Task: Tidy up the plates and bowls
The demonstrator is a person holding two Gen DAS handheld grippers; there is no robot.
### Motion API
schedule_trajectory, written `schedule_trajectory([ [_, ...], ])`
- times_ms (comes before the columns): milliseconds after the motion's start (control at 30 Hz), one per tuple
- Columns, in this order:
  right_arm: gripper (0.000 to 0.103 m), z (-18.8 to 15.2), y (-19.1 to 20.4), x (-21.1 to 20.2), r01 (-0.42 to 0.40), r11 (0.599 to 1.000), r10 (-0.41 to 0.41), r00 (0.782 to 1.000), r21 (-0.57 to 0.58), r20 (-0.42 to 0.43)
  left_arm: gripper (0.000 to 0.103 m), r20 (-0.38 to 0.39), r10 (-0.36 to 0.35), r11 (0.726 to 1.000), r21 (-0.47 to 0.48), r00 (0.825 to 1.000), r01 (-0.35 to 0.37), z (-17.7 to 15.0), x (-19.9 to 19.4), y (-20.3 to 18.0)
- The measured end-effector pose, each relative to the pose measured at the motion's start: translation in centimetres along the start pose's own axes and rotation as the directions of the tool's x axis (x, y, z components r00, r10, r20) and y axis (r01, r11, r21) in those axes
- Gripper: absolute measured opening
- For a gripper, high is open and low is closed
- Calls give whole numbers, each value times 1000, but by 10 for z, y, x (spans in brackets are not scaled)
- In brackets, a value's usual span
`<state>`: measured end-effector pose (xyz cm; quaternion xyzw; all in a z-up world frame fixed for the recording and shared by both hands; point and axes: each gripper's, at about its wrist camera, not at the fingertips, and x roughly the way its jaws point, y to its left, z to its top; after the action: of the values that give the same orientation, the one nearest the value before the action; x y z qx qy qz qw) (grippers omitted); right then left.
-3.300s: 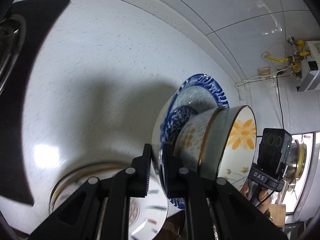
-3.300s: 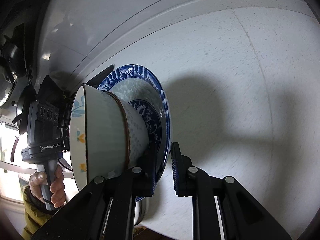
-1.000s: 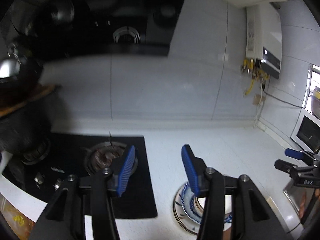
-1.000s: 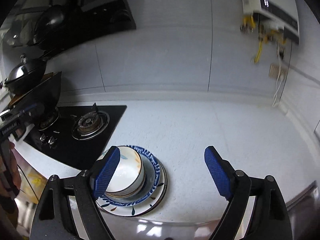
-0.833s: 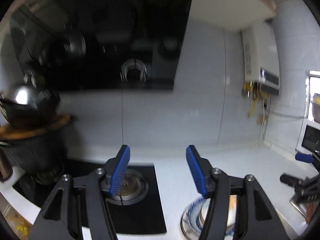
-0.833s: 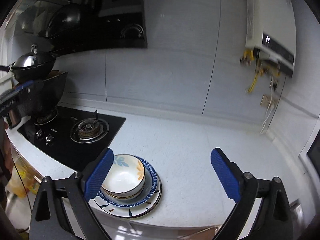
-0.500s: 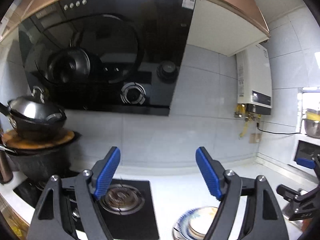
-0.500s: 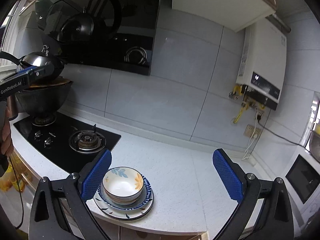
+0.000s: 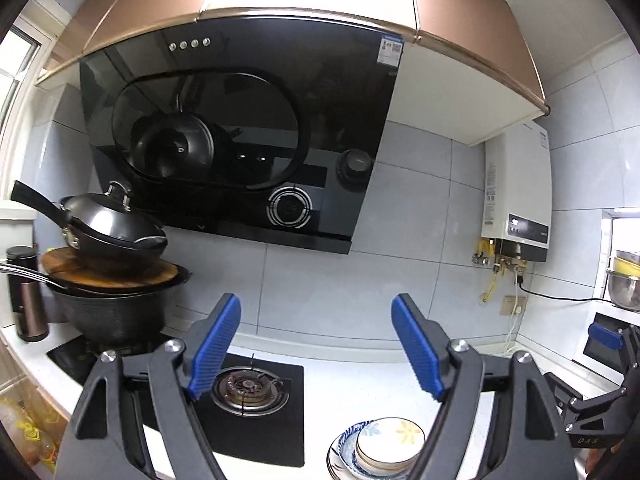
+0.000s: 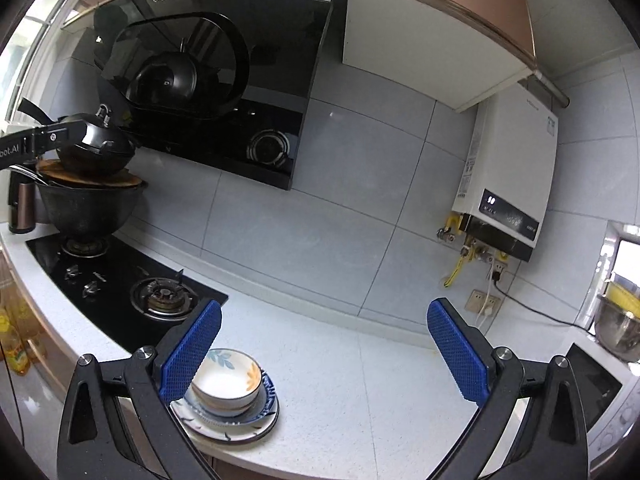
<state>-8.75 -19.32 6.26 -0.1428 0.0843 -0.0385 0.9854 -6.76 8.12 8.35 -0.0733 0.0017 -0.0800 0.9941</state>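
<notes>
A floral bowl (image 10: pixel 226 380) sits nested on stacked plates (image 10: pixel 240 424) at the table's (image 10: pixel 360 380) front edge, beside the black hob (image 10: pixel 120 284). Left gripper (image 9: pixel 316 344) and right gripper (image 10: pixel 324 348) hang above the table, jaws having just spread wide, nothing between them.

A white bowl (image 10: pixel 226 385) with a yellow-orange flower and blue-grey leaves painted inside its rim sits upright and empty, nested in a second bowl whose brownish rim shows just beneath it. Both rest on a blue-patterned plate (image 10: pixel 269 405), itself stacked on a wider white plate (image 10: pixel 240 434) with dark leaf marks. In the right wrist view the stack lies just behind and beside the left finger; in the left wrist view, below and partly behind the right finger.
</notes>
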Motion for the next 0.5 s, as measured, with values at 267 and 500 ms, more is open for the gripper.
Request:
schedule_trajectory([
  [267,102,-32,-9,-6,-167,980,180,976,109,-122,91,-167,60,997,51,984,-52,-20,-21,-12],
  [500,102,-47,-7,-30,-187,962,229,950,199,-214,91,-325,132,984,157,936,-84,-62,-35,-8],
])
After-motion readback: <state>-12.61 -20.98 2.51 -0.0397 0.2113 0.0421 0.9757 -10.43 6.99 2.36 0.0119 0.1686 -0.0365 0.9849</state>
